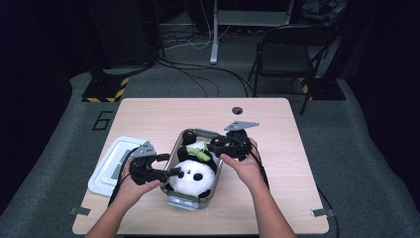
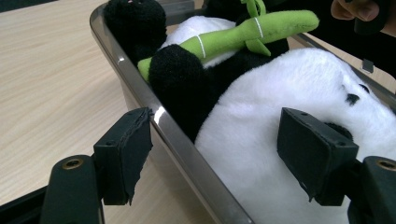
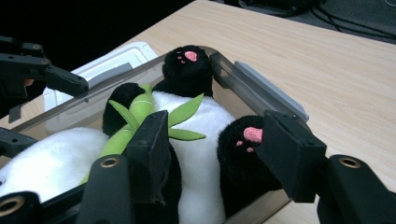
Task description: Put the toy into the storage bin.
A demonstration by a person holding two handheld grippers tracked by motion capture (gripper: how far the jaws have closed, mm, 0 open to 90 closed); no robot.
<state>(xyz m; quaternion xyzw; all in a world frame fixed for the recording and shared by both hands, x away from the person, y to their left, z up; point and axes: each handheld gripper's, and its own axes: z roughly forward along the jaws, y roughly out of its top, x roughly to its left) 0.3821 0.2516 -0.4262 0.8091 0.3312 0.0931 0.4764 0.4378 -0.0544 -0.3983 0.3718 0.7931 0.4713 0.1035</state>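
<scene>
A black-and-white plush panda point(image 1: 195, 174) lies in a clear container point(image 1: 173, 148) at the table's middle, with a green bamboo stalk point(image 1: 199, 154) across its chest. My left gripper point(image 1: 171, 165) is open and straddles the container's left wall point(image 2: 187, 149): one pad point(image 2: 126, 158) is outside it and the other point(image 2: 313, 154) is over the panda's white head point(image 2: 280, 116). My right gripper point(image 1: 215, 146) is open at the container's far end. The panda's black foot with a pink paw point(image 3: 250, 140) and part of its belly point(image 3: 201, 121) lie between its pads.
A white lid point(image 1: 111, 163) lies flat on the table point(image 1: 277, 129) left of the container. There is a small round hole point(image 1: 237, 110) in the tabletop near the far edge. Behind the table, a folding chair point(image 1: 287, 54), cables and stands are on the floor.
</scene>
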